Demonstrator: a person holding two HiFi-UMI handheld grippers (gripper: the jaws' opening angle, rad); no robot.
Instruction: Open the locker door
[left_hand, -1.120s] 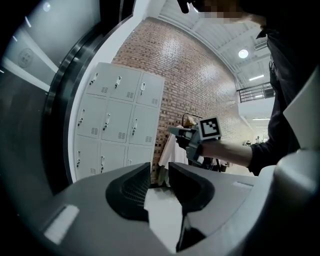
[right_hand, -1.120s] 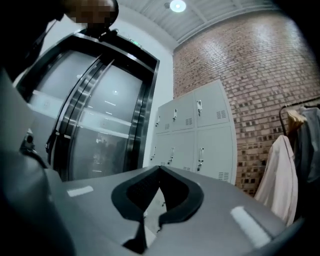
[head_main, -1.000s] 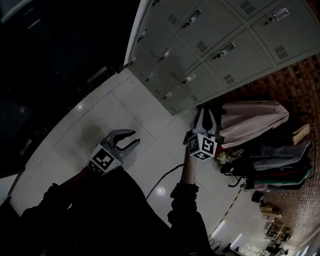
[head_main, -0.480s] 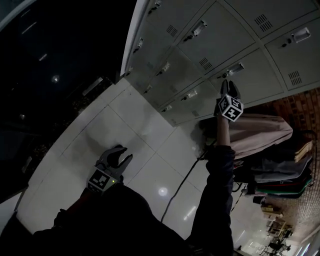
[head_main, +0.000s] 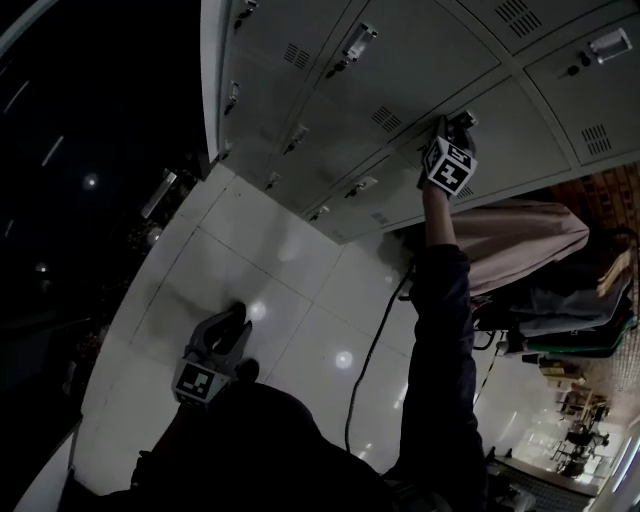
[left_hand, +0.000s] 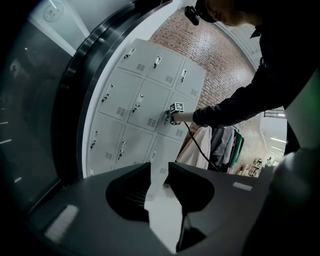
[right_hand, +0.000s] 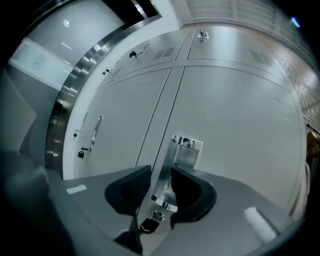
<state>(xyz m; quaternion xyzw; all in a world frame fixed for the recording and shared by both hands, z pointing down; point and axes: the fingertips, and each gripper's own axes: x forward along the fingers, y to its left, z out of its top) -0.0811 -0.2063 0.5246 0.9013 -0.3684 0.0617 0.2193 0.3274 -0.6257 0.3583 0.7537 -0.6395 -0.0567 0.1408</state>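
A grey bank of lockers (head_main: 330, 80) fills the top of the head view. My right gripper (head_main: 453, 124) is raised against one locker door (right_hand: 240, 115). That door's upright metal handle (right_hand: 182, 150) stands between its jaws, which are opening, and the pads do not press on it. A small key (right_hand: 150, 225) hangs under the handle. My left gripper (head_main: 232, 326) hangs low over the white floor, open with nothing in it. From the left gripper (left_hand: 160, 167) view the lockers (left_hand: 145, 100) and the right gripper (left_hand: 173, 115) show far ahead.
A rack of hanging clothes with a beige garment (head_main: 520, 240) stands right of the lockers. A black cable (head_main: 370, 360) runs across the white tiled floor (head_main: 290, 290). A dark glass wall (head_main: 90, 150) is at the left. Neighbouring doors carry their own handles (right_hand: 96, 129).
My right gripper rose from near the floor up to the locker handle, and its jaws spread apart. The left gripper sank a little lower and nearer the body.
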